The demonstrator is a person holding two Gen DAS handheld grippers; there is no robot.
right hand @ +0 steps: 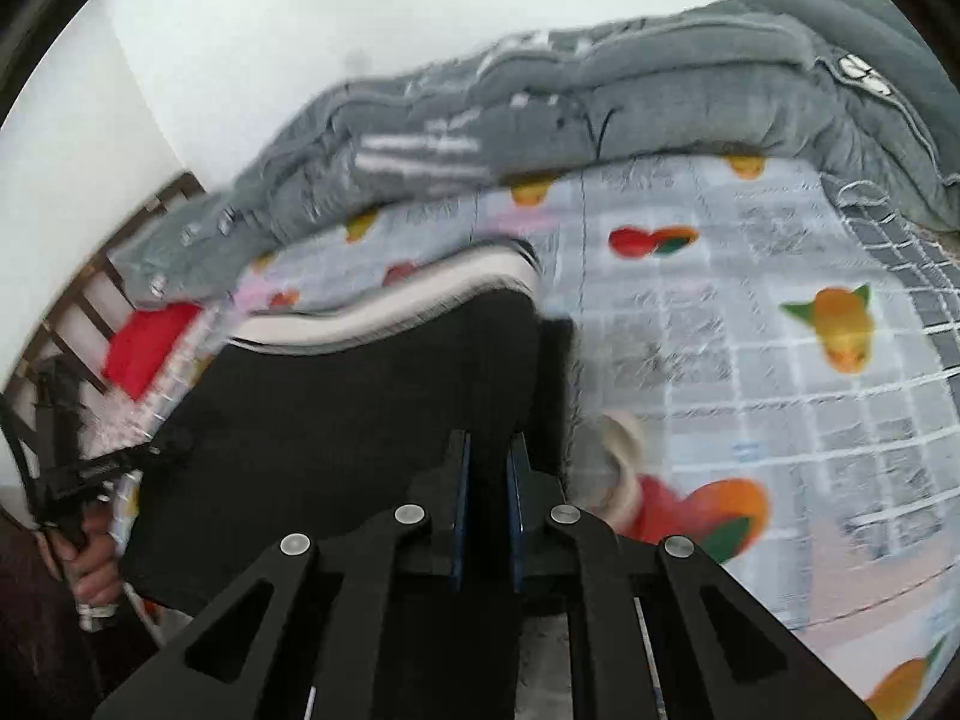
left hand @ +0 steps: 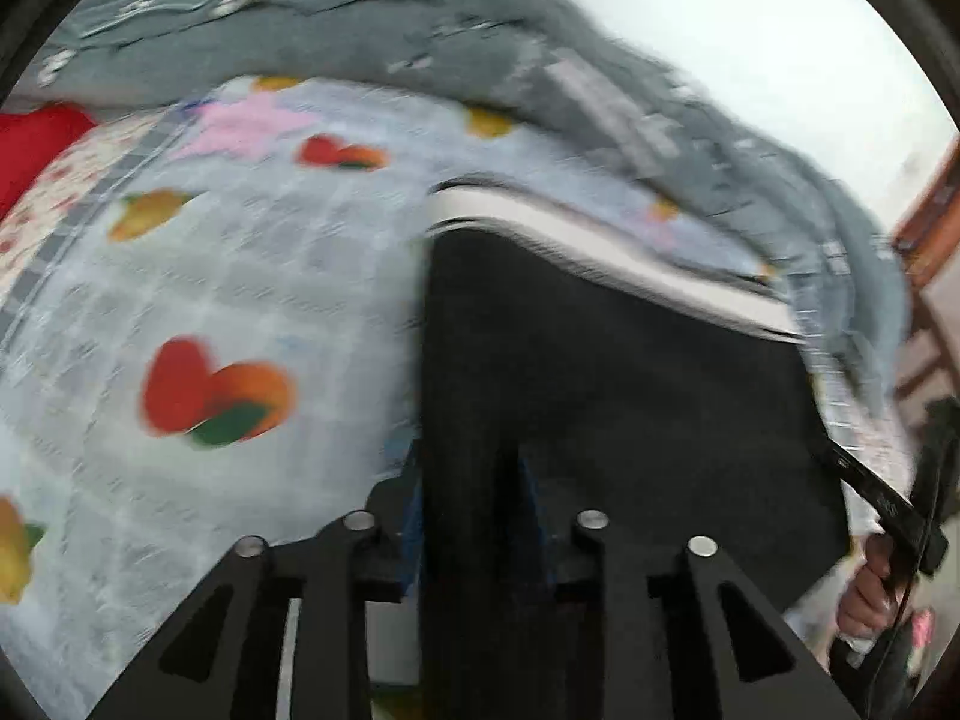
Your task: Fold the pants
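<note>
Left wrist view showed the bed (left hand: 198, 300) filling most of the frame, its pale checked sheet printed with red and orange fruit shapes. A grey quilt (left hand: 420, 18) lay heaped along the far side of the bed, against a white wall (left hand: 750, 30). On the sheet, lifted off it at the near edge, hung the black pants (left hand: 600, 372), with a white striped band (left hand: 600, 234) along their far edge. A red cloth (left hand: 36, 138) sat at the far left corner of the bed, and brown wooden rails (left hand: 927, 228) showed at the right rim.

The left tool (left hand: 474, 486) was clamped on the near edge of the pants, the black fabric running down between its blue pads. Everything in this view was smeared by motion blur.

From the right wrist view the same pants (right hand: 336, 420) spread to the left of centre, and the right tool (right hand: 487, 468) was closed on their near right edge, the dark cloth pinched between its narrow-set fingers. At the left rim of that view a person's hand (right hand: 96, 570) gripped the handle of the left tool (right hand: 105, 471), which met the left corner of the pants. The right tool's handle (left hand: 900, 510) and the hand (left hand: 864, 600) on it appeared at the right rim of the left wrist view.
</note>
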